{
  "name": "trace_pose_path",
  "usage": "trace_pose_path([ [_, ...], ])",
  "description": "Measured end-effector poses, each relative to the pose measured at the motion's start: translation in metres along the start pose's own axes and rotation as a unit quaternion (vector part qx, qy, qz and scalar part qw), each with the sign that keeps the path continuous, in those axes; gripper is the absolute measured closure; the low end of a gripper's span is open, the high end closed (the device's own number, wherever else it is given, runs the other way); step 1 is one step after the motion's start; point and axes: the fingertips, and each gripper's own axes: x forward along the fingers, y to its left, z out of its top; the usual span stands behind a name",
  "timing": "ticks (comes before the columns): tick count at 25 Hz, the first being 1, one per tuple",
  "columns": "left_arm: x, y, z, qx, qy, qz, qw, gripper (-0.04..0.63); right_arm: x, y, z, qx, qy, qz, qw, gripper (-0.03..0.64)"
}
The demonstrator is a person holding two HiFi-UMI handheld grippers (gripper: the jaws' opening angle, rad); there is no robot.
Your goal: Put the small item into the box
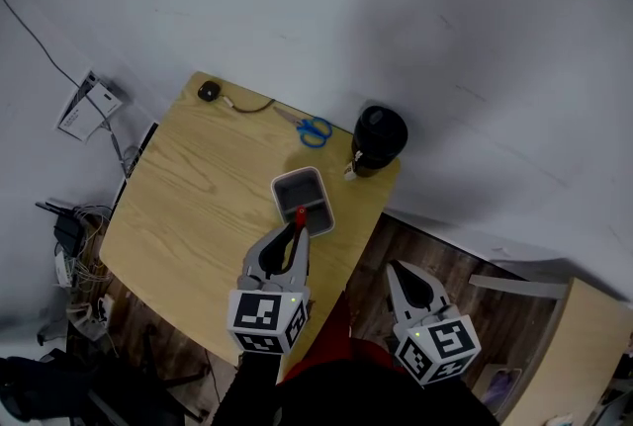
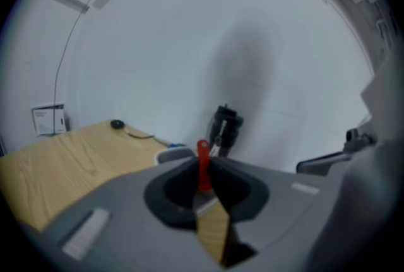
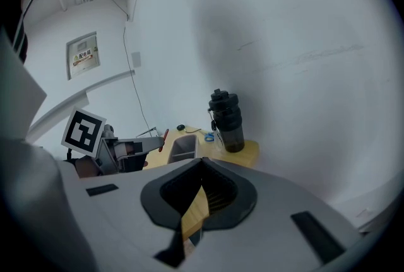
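Light wooden table (image 1: pixel 198 197) against a white wall. A grey rectangular plastic box (image 1: pixel 300 189) sits open by the table's right edge, approx midway along it. The left gripper (image 1: pixel 300 218) is clenched on a small red stick-like item (image 1: pixel 301 214), w/ both jaws pressed to its lower part and the red end poking out past the tips. From the head view the item is at the box's near end, over the rim, held and not lying inside. The left gripper view shows it upright betw. the jaws (image 2: pixel 203 166), w/ the box rim just behind.

The right gripper (image 1: pixel 398 269) is off the table, past its right edge and over the dark wood floor. Its jaws are drawn together w/ only a thin slit left and nothing in them.

A black lidded bottle (image 1: pixel 379 139) stands at the far-right corner w/ a small white tag at its foot; no print on it is legible. Blue-handled scissors (image 1: pixel 309 127) lie along the far edge, betw. the bottle and a small black round thing on a thin cable (image 1: pixel 208 91) at the far-left corner.

Writing: a white notice w/ a green heading (image 3: pixel 83 54) is on the wall, too small to read. Each gripper's cube carries b/w square markers, no letters.
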Motion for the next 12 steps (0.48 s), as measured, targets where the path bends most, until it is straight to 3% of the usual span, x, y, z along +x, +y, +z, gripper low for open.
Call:
trace_pose_path([
  [12,0.016,0.009,-0.01,0.007,0.02,-0.009,0.9997,0.541,0.018,0.01,-0.003,-0.004,0.017,0.008,1.0,0.609],
])
